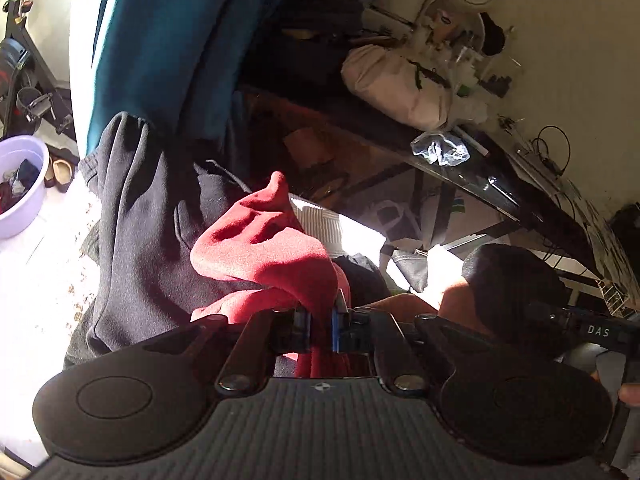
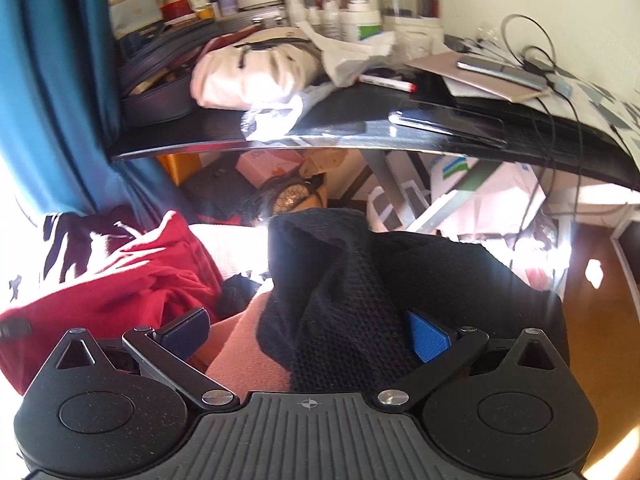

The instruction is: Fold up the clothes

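Left gripper (image 1: 320, 330): pads pinched on red garment (image 1: 260, 248), beside black garment (image 1: 136, 220).
Right gripper (image 2: 308, 332): jaws spread around dark knit (image 2: 340, 300), over pink cloth (image 2: 248, 356).

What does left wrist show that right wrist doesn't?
Left wrist only: the left tongs shut on the red garment, a black sweatshirt hanging beside it, and a lilac basin on the floor. Right wrist only: the right tongs open around a dark knit garment, plus a phone on the desk. Both: the red garment, the pale bag on the desk, the teal curtain.
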Available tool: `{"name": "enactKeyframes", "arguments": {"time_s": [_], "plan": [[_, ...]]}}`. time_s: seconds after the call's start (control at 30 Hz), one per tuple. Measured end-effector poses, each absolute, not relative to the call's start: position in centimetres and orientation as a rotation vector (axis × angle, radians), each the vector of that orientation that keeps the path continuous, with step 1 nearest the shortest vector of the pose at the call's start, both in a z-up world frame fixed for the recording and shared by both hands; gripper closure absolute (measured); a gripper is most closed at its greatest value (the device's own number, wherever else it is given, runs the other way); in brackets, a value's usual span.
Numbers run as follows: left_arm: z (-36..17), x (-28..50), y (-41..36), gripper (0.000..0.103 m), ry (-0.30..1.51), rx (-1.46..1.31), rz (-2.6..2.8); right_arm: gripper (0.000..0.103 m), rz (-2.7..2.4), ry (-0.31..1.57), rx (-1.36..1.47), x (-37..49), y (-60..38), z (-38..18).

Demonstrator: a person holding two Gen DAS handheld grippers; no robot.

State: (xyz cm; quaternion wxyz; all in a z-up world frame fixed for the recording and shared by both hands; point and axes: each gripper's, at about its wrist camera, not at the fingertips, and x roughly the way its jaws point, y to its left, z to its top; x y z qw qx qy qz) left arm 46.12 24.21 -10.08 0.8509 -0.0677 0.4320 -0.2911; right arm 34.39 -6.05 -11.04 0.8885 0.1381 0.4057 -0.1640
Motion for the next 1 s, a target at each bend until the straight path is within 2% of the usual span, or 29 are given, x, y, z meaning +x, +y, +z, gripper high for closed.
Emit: {"name": "enactKeyframes", "arguments": {"time_s": [0.33,0.7,1.0], "plan": [[-2.7,45.3,23.7,0.095,0.725,-0.227,-0.769,0.001,-0.100,0.791,0.141,34.5,-1.6,-9.7],[7.0,42.7,22.3,0.095,0.513,-0.183,-1.016,0.001,0.178,0.656,0.028,36.4,5.1,-7.6],[13.8,40.0,25.2,0.095,0.323,-0.203,-1.113,0.001,0.196,0.663,0.285,37.7,3.1,-9.1]]}}
